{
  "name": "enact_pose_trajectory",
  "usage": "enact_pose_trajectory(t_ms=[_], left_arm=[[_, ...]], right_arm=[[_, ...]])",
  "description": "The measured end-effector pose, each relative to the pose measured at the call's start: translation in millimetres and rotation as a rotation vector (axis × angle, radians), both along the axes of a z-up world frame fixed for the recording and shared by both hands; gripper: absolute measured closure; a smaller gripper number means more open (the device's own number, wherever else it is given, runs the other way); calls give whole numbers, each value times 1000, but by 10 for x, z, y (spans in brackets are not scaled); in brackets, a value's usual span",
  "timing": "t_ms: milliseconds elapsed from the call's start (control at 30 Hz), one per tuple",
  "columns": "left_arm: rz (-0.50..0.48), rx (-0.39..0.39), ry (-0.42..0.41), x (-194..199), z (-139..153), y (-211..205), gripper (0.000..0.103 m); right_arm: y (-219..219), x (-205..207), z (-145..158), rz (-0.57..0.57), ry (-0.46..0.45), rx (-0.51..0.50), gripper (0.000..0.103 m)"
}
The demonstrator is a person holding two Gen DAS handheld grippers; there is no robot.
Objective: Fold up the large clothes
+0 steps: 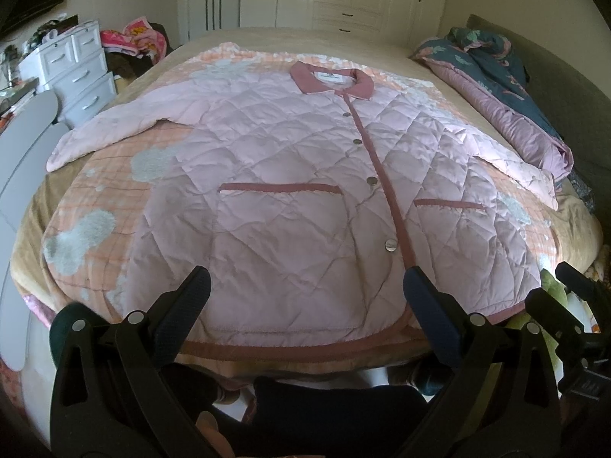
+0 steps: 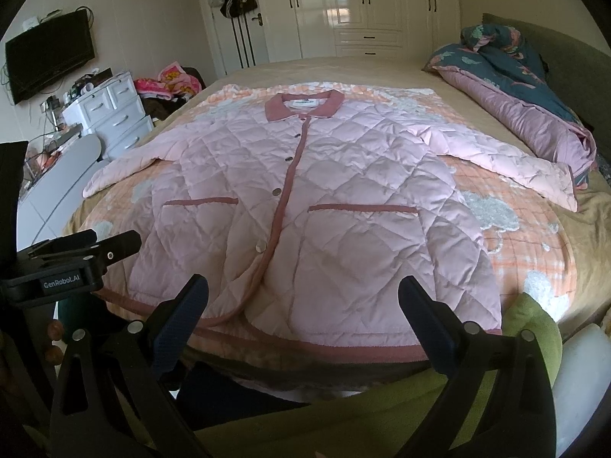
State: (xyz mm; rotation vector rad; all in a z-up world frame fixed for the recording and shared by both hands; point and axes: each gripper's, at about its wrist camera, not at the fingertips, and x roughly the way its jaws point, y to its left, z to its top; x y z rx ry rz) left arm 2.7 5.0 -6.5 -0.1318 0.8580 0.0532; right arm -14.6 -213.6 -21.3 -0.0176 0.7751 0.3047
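Observation:
A large pink quilted jacket (image 1: 290,191) lies flat and buttoned on the bed, collar far, hem near me, both sleeves spread out. It also shows in the right wrist view (image 2: 324,198). My left gripper (image 1: 305,286) is open and empty, held just above the hem, left of the button placket. My right gripper (image 2: 303,294) is open and empty, above the hem's right half. The right gripper also shows at the right edge of the left wrist view (image 1: 565,297), and the left gripper at the left edge of the right wrist view (image 2: 88,252).
The jacket rests on a peach plaid blanket (image 1: 95,206) over a tan bed (image 2: 588,210). A rolled purple and teal quilt (image 2: 527,107) lies along the bed's right side. White drawers (image 2: 114,114) and piled clothes stand left. Wardrobes line the far wall.

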Motion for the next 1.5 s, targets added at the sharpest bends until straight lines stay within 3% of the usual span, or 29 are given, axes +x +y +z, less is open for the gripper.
enact_pose_trajectory(t_ms=[367, 800, 1500], left_arm=[[14, -3, 25, 239, -15, 79, 8], [37, -11, 54, 552, -13, 219, 8], [70, -38, 46, 1212, 286, 274, 8]], right_arm=[[45, 397, 24, 37, 41, 12, 4], [143, 789, 94, 45, 22, -13, 4], [-64, 1516, 616, -31, -48, 60, 4]])
